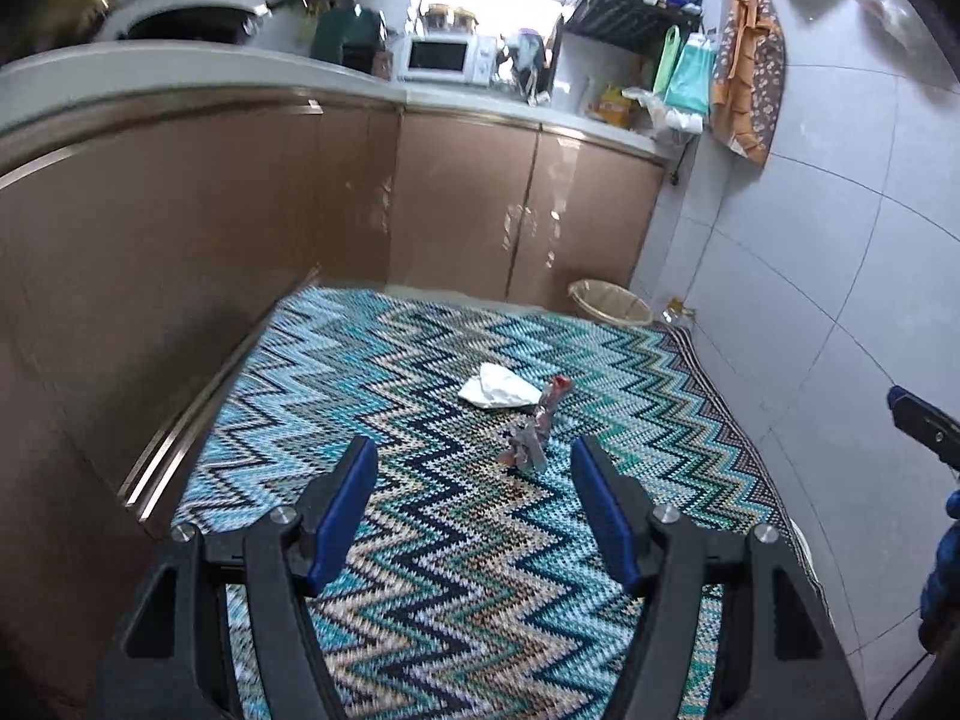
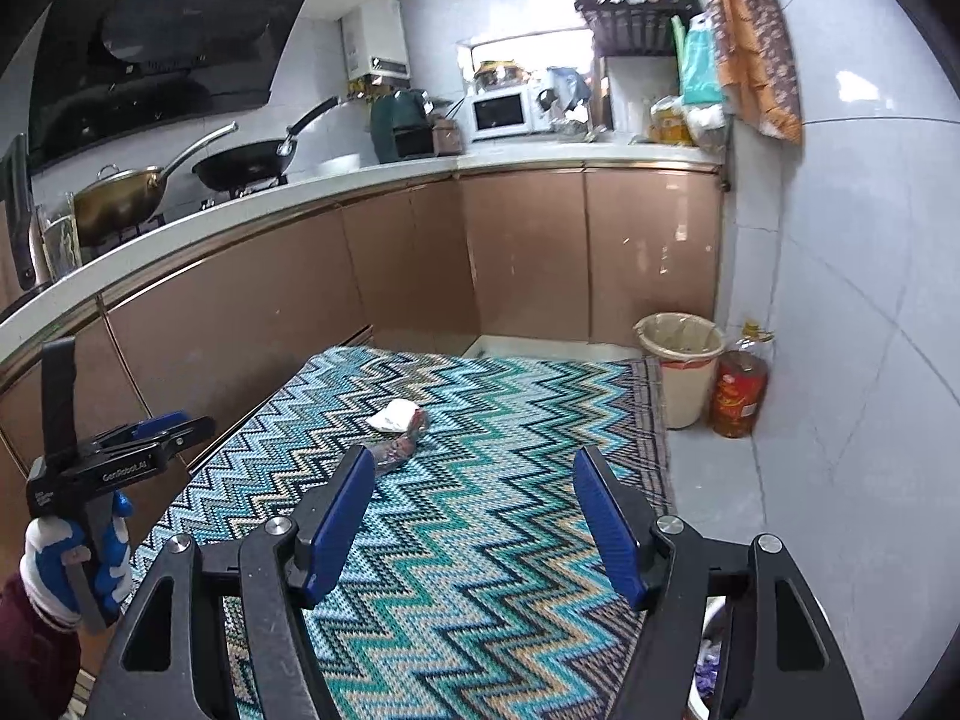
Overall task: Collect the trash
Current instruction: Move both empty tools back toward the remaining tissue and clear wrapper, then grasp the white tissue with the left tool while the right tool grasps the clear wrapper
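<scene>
- The left gripper (image 1: 474,459) and the right gripper (image 2: 474,468) both hovered over a zigzag rug (image 1: 420,540), jaws spread wide, holding nothing.
- A crumpled white paper (image 1: 495,387) and a shiny foil wrapper (image 1: 534,429) lay touching mid-rug; the lined trash bin (image 2: 681,360) stood well beyond.
- Risk: thin wrapper could slip, or the pads could snag the rug's weave.
- The bin's contents were hidden; the wrapper's print was unreadable.

1. Rug (image 1: 456,570): zigzags of teal, light blue, navy, beige
2. Crumpled paper (image 1: 498,387): white
3. Wrapper (image 1: 534,432): silvery with a red end
4. Bin (image 2: 684,369): beige
5. Cabinets (image 2: 522,252): glossy brown
6. Gripper pads (image 1: 345,516): blue
7. Microwave (image 2: 503,113): white
</scene>
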The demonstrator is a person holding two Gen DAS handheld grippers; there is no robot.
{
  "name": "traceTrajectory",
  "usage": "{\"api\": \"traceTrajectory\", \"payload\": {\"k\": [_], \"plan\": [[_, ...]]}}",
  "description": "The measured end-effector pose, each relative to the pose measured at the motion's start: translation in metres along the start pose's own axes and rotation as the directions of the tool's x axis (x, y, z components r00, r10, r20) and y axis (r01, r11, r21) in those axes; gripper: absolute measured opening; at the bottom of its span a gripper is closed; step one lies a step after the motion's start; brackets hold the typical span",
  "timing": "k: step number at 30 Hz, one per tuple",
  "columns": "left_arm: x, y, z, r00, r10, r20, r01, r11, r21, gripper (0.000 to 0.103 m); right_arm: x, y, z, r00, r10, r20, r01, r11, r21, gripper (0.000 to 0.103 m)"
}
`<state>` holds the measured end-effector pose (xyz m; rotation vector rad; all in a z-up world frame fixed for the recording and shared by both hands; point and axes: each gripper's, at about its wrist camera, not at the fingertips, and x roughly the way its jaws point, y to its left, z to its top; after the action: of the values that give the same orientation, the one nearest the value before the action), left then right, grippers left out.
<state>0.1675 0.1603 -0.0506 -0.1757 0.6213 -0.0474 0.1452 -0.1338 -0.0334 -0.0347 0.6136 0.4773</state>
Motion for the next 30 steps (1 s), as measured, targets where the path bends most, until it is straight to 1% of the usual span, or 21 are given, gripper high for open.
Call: {"api": "traceTrajectory", "payload": {"k": [3,4,8,14,17,19,20,21,23,24,27,29,30], "plan": [[0.037,0.014,0.011,0.994,-0.083,-0.076,0.080,0.996,-0.037,0.065,0.032,0.004,0.007,0.998,0.057,-0.030,-0.057,0.998,-0.002,0.065],[0.050,0.017,0.015,0.989,-0.108,-0.097,0.103,0.993,-0.056,0.065,0.040,0.004,0.008,0.997,0.069,-0.037,-0.069,0.998,-0.002,0.064],[0.103,0.030,0.028,0.967,-0.195,-0.165,0.178,0.977,-0.116,0.064,0.093,0.005,0.010,0.987,0.126,-0.099,-0.126,0.992,0.014,0.056],[0.179,0.037,0.042,0.933,-0.276,-0.231,0.246,0.958,-0.149,0.064,0.164,0.006,0.008,0.963,0.204,-0.176,-0.199,0.979,0.049,0.049],[0.211,0.040,0.047,0.920,-0.296,-0.258,0.260,0.951,-0.166,0.064,0.196,0.008,0.005,0.948,0.242,-0.208,-0.235,0.970,0.058,0.048],[0.227,0.042,0.048,0.908,-0.319,-0.273,0.278,0.944,-0.178,0.063,0.218,0.007,0.004,0.936,0.266,-0.229,-0.258,0.964,0.065,0.048],[0.234,0.043,0.049,0.901,-0.332,-0.280,0.289,0.939,-0.184,0.060,0.226,0.008,0.004,0.931,0.275,-0.238,-0.267,0.961,0.067,0.048],[0.241,0.043,0.049,0.890,-0.352,-0.289,0.306,0.932,-0.194,0.057,0.236,0.008,0.003,0.925,0.286,-0.248,-0.278,0.958,0.069,0.048],[0.251,0.045,0.049,0.874,-0.379,-0.305,0.328,0.922,-0.206,0.055,0.250,0.008,0.002,0.915,0.305,-0.265,-0.295,0.952,0.076,0.047],[0.255,0.045,0.048,0.867,-0.387,-0.312,0.335,0.919,-0.209,0.052,0.259,0.008,0.000,0.907,0.319,-0.274,-0.307,0.948,0.086,0.046],[0.265,0.049,0.046,0.852,-0.412,-0.324,0.358,0.909,-0.215,0.047,0.276,0.006,-0.002,0.891,0.348,-0.291,-0.330,0.937,0.111,0.046],[0.268,0.049,0.044,0.846,-0.416,-0.333,0.365,0.908,-0.206,0.045,0.284,0.005,-0.003,0.883,0.363,-0.297,-0.341,0.932,0.125,0.045],[0.270,0.049,0.043,0.845,-0.415,-0.339,0.368,0.909,-0.196,0.043,0.287,0.004,-0.003,0.879,0.371,-0.298,-0.347,0.928,0.133,0.044]]}}
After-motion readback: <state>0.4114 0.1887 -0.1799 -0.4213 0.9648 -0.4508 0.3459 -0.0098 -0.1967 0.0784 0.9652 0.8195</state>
